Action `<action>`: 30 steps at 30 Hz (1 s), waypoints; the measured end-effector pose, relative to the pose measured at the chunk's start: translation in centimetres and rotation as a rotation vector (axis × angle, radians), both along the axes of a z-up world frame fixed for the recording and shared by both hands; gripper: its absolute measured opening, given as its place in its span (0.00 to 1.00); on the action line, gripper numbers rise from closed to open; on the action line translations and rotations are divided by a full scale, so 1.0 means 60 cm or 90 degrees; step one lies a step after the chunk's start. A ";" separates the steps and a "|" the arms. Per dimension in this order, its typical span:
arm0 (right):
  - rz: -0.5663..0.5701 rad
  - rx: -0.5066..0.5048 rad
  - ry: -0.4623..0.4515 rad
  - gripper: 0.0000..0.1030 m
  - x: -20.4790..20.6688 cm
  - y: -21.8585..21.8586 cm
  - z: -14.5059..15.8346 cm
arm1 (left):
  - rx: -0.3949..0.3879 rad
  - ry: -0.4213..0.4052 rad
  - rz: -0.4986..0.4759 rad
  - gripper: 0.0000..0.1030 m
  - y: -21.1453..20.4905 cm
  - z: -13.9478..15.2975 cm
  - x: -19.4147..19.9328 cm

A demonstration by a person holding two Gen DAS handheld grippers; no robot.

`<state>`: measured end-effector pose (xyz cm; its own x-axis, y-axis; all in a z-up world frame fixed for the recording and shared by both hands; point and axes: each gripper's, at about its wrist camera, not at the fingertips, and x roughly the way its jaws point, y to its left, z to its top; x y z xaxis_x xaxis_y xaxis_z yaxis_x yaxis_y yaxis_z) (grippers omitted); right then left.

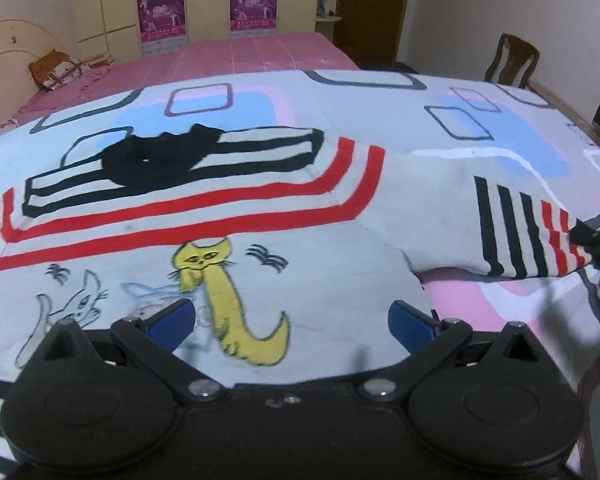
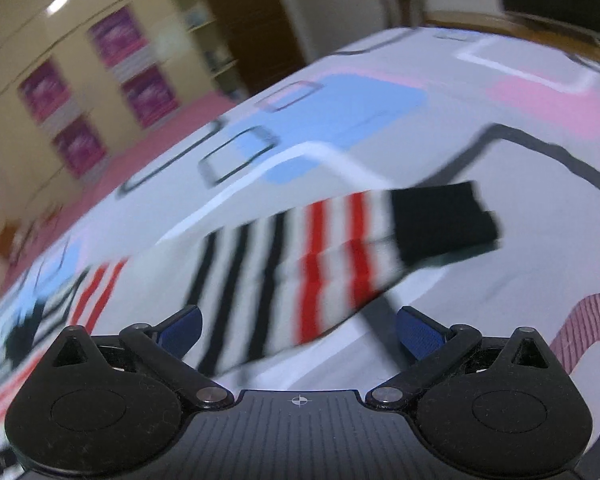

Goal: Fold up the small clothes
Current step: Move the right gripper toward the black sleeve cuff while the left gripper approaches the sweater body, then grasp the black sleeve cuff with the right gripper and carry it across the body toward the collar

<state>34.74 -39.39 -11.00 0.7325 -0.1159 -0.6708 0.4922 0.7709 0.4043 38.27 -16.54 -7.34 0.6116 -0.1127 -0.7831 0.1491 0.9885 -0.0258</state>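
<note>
A bedroom with cream cupboards point(image 1: 112, 0) bearing magenta panels, a dark wooden door point(image 1: 374, 8) and a wooden chair point(image 1: 512, 58); any writing on the panels is too blurred to read. A bed point(image 1: 240, 50) under a pink cover runs along the back, a patterned cushion point(image 1: 54, 70) at its head. In front lies a white bedsheet point(image 1: 480, 128) printed with blue, pink and outlined rectangles, and on it a small white garment point(image 1: 260, 232) spread flat, banded in red and black, with a yellow cat point(image 1: 220, 300) and outlined cats drawn on its front. Its black collar point(image 1: 156, 156) lies at the far side. The left gripper point(image 1: 292, 320) hovers over the cat print, jaws spread wide and holding nothing. The striped sleeve point(image 2: 300, 264) stretches out to the right, its black cuff point(image 2: 440, 220) at the end. The right gripper point(image 2: 298, 332) sits over that sleeve, jaws likewise apart and released, the view heavily motion-blurred. No containers are in view.
</note>
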 end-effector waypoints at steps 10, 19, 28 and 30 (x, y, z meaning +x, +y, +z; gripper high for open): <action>-0.121 0.147 -0.045 0.39 -0.028 -0.111 -0.037 | 0.015 0.004 0.003 1.00 -0.026 -0.006 0.036; -0.144 0.106 -0.038 0.09 -0.012 -0.121 -0.037 | 0.004 -0.001 0.047 1.00 0.050 0.005 0.044; 0.070 -0.051 -0.081 0.07 0.084 0.070 0.059 | -0.009 0.001 0.111 0.99 0.204 -0.008 0.042; 0.148 -0.072 -0.092 0.07 0.107 0.155 0.072 | -0.026 -0.002 0.121 0.99 0.239 -0.009 0.041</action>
<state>41.13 -30.11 -6.70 0.8354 -0.0019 -0.5496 0.2408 0.9001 0.3630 40.70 -2.17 -7.88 0.6276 -0.0267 -0.7781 -0.0401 0.9970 -0.0666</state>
